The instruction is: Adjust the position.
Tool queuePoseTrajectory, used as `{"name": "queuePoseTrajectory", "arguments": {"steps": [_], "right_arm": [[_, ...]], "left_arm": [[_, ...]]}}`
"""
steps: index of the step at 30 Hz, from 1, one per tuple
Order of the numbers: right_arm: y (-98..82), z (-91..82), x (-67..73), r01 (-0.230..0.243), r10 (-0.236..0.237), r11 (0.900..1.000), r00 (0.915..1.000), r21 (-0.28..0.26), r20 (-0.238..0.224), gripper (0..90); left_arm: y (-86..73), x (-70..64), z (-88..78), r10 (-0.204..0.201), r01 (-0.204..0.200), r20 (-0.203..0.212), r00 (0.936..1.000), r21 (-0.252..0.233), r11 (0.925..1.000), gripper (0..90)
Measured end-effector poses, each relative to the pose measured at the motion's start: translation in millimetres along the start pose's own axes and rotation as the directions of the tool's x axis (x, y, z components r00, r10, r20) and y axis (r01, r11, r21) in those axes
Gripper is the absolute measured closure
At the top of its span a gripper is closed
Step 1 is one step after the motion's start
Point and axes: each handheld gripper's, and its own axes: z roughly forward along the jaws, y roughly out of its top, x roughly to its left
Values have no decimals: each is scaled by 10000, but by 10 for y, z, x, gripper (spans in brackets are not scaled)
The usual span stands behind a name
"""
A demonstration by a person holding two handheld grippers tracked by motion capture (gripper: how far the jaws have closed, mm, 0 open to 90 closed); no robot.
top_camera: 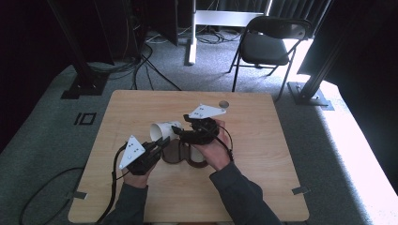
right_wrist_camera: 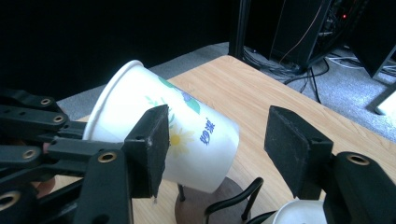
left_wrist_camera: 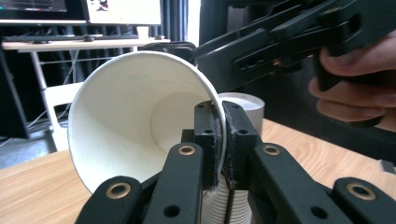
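Bearing a printed yellow flower, green leaves and a short line of blue characters too small to read, the white paper cup (right_wrist_camera: 161, 135) lies tilted on its side above a dark round wire-framed cup stand (right_wrist_camera: 205, 207). The left gripper (left_wrist_camera: 219, 140) has its fingers shut tight on the cup's rim, one inside the mouth and one outside. The right gripper (right_wrist_camera: 212, 144) has its fingers partly open, its pads standing apart either side of the cup's base without pressing it. A second white cup (right_wrist_camera: 299, 214) sits just beside the stand. All rests on a light wooden counter (top_camera: 263, 140) over grey carpet. Beyond stand a black folding chair (top_camera: 267, 44), dark frame posts and loose cables (top_camera: 141, 65).
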Motion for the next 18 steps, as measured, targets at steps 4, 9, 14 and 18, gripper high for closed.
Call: {"name": "queuePoseTrajectory", "arguments": {"steps": [4, 9, 14, 18], "right_arm": [[11, -38, -13, 20, -19, 9999, 10000, -140, 51, 396], [7, -90, -38, -88, 91, 9996, 9999, -284, 135, 396], [-14, -115, -63, -118, 123, 9994, 9998, -316, 159, 393], [-38, -136, -87, -194, 201, 9993, 9995, -317, 227, 391]], "left_arm": [[10, 28, -22, 12, -11, -240, 9997, 60, 10000, 865], [27, 54, -36, 37, -31, -460, 9989, 118, 9999, 865], [33, 94, -59, 80, -55, -818, 9966, 302, 9995, 865], [30, 115, -64, 202, -149, -1107, 9937, 486, 9987, 865]]}}
